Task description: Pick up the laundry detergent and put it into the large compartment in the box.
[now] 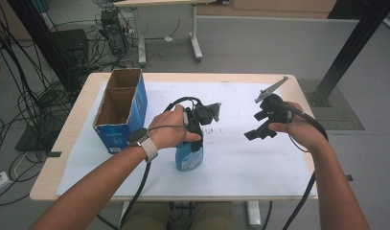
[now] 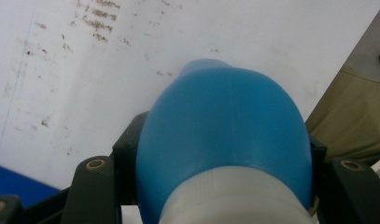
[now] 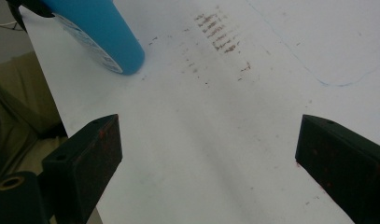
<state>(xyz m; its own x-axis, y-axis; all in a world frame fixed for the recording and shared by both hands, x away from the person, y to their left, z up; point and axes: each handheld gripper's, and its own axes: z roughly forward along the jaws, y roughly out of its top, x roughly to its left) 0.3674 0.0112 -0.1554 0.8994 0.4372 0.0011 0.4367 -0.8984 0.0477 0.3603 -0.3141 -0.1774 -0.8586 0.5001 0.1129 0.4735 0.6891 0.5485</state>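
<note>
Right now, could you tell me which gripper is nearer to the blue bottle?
Left. The left gripper is shut on the blue bottle near its top, while the right gripper hovers open above the white sheet, well off to the bottle's right.

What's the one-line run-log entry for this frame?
left claw: shut on blue bottle, upright on white sheet | right claw: open, nothing held, above sheet | cardboard box: left of bottle
</note>
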